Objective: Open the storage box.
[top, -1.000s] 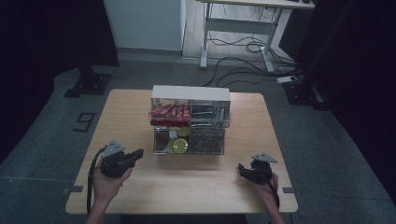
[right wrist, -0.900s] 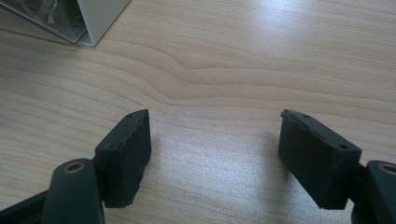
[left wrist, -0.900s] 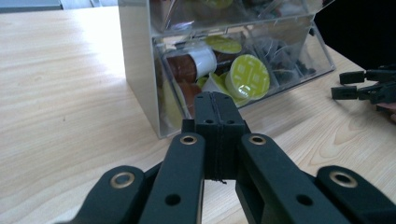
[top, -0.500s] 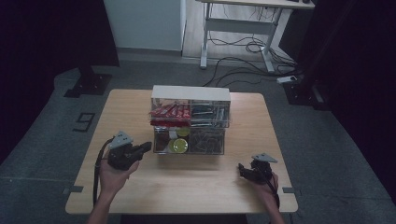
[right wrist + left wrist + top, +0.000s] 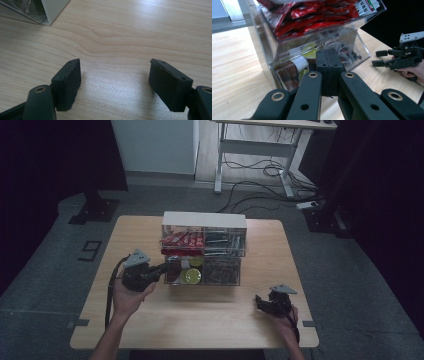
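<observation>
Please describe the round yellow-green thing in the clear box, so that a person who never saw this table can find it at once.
On the light wooden table stands a clear plastic two-tier organizer with a white back. Look in its lower tier, at the left compartment, nearest the closed left gripper. The round yellow-green lid lies there; the red packets sit in the tier above.

We note wooden table (image 5: 200, 320) on grey floor (image 5: 45, 270). White desk frame (image 5: 260, 155) beyond, tangled cables (image 5: 260, 172) beneath. Black stand base (image 5: 95, 210) off table's far-left corner. Dark mark (image 5: 90, 250) on floor, possibly a numeral; too dim to confirm.
</observation>
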Motion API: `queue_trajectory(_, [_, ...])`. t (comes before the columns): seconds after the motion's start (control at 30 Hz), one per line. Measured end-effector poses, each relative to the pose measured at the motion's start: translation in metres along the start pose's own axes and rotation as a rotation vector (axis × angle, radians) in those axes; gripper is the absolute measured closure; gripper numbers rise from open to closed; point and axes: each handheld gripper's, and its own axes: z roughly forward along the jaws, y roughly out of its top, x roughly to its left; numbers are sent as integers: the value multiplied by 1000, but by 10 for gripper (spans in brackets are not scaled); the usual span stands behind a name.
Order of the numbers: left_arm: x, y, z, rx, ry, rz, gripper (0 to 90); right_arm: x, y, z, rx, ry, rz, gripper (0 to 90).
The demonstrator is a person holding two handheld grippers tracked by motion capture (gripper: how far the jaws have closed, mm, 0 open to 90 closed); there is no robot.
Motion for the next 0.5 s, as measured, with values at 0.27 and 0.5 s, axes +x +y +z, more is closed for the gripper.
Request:
queue_trajectory(0.27, [2, 15, 5, -6, 8, 8, 900, -1, -1, -1, 0, -2, 2, 266])
queue_trajectory(0.5, [1, 23, 3, -18, -4, 8, 900, -2, -1, -1, -2, -2, 0, 273])
